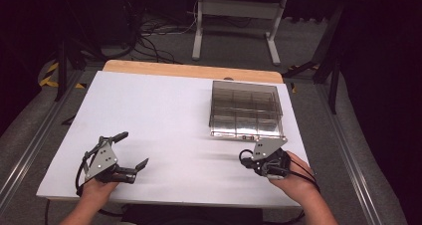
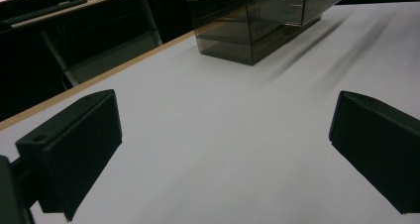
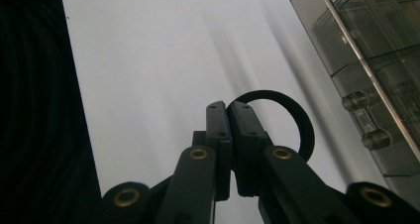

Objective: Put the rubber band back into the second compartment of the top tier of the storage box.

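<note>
The right gripper [image 3: 229, 110] has its jaws pinched together on a black ring [image 3: 289, 116], looks like a rubber band or hair tie. In the right gripper view the loop sticks out past the jaw tips and curls off to one side, hanging clear above the white desk [image 3: 163, 50]. From the high view you can see that same gripper [image 1: 247, 158] near the front right of the desk, just in front of the smoky clear plastic organizer box [image 1: 246, 110], with the ring [image 1: 244, 156] dangling off its tip. Close to the box but not touching it, as far as I can tell.

The box is split into compartments by clear dividers and has a little latch [image 3: 365, 121] on its front edge, seen in the right gripper view. No brand, label or any writing readable on the box, the grippers or the desk.

The left gripper [image 1: 130, 149] sits over at the front left of the desk, well apart from the box and the ring. Its jaws are spread wide with nothing between them, just bare desk surface in the left gripper view, with the box [image 2: 257, 21] further back.
</note>
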